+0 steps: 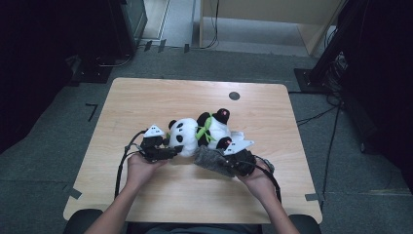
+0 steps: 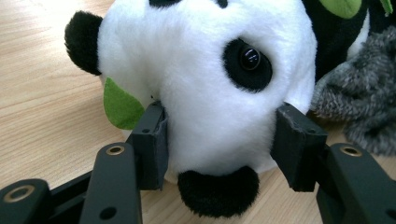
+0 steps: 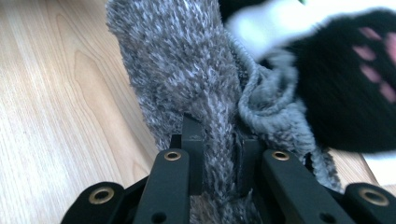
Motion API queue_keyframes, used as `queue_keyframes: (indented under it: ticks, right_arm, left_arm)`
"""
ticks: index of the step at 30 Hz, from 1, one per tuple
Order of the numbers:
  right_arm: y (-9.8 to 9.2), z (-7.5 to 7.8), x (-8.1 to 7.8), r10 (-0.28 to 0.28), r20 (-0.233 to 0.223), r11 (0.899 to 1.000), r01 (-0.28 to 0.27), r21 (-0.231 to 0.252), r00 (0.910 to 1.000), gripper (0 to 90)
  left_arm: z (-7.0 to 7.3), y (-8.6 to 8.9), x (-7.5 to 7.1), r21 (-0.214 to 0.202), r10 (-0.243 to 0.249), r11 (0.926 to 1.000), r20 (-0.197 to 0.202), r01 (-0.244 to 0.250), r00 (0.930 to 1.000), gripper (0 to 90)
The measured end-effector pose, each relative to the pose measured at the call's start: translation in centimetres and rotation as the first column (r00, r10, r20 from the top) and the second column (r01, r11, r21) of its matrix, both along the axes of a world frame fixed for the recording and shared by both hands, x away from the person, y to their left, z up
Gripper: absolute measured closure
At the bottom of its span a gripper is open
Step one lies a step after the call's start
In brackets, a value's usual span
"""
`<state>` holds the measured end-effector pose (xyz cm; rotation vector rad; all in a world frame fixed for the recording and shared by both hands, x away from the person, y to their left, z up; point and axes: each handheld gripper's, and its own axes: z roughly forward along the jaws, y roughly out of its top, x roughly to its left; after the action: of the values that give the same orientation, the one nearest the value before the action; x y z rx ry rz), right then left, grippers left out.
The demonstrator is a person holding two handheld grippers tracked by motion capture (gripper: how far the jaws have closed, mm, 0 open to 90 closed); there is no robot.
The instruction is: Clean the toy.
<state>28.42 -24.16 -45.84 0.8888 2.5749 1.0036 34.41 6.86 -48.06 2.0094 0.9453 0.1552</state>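
A black-and-white panda plush with a green leaf collar lies on its side on the wooden table, head toward the left. My left gripper is at the head. In the left gripper view its jaws flank the panda's white face, and both pads press into the fur. A grey fuzzy knit piece lies against the panda's lower side. My right gripper is shut on a fold of that grey knit, jaws nearly together. A black paw with pink pads lies just right of it.
A small black round mark sits near the table's far edge. Bare wood spreads to the left and in front of the hands. Cables run over the grey floor at the right, and dark equipment stands beyond the far left corner.
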Motion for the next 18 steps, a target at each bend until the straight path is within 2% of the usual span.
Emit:
queue_keyframes:
  ticks: [1, 3, 4, 7, 9, 15, 18]
  right_arm:
    - [-0.9, 0.1, 0.2, -0.011, -0.015, 1.0, 0.011, 0.006, 0.9998, 79.1]
    - [-1.2, 0.1, 0.2, -0.016, -0.024, 1.0, 0.017, 0.01, 0.9996, 79.1]
    - [-2.1, 0.1, 0.5, -0.032, -0.035, 0.999, 0.033, 0.021, 0.9989, 78.9]
    - [-2.7, 0.0, 0.6, -0.029, -0.032, 0.999, 0.03, 0.029, 0.9991, 78.9]
    - [-3.8, 0.1, 0.9, -0.053, -0.045, 0.997, 0.056, 0.055, 0.9976, 78.8]
    - [-5.2, 1.0, 0.8, -0.082, -0.032, 0.994, 0.084, 0.071, 0.9961, 78.5]
    - [-5.4, 1.4, 0.6, -0.079, -0.02, 0.994, 0.081, 0.072, 0.9967, 78.6]
  left_arm:
    - [0.0, -0.1, -0.1, 0.006, -0.002, 1.0, 0.003, 0.002, 1.0, 45.4]
    - [0.0, -0.1, -0.1, 0.008, -0.004, 1.0, 0.006, 0.004, 1.0, 46.2]
    - [0.0, -0.1, -0.1, 0.009, -0.008, 0.9999, 0.005, 0.008, 1.0, 46.7]
    - [0.0, -0.1, -0.1, 0.011, -0.012, 0.9999, 0.004, 0.012, 0.9999, 47.4]
    - [0.0, -0.1, 0.0, 0.009, -0.015, 0.9999, 0.0, 0.015, 0.9999, 48.1]
    - [0.0, 0.0, 0.0, 0.003, -0.019, 0.9998, -0.001, 0.019, 0.9998, 48.4]
    - [0.0, 0.0, 0.1, -0.003, -0.019, 0.9998, -0.002, 0.019, 0.9998, 48.4]
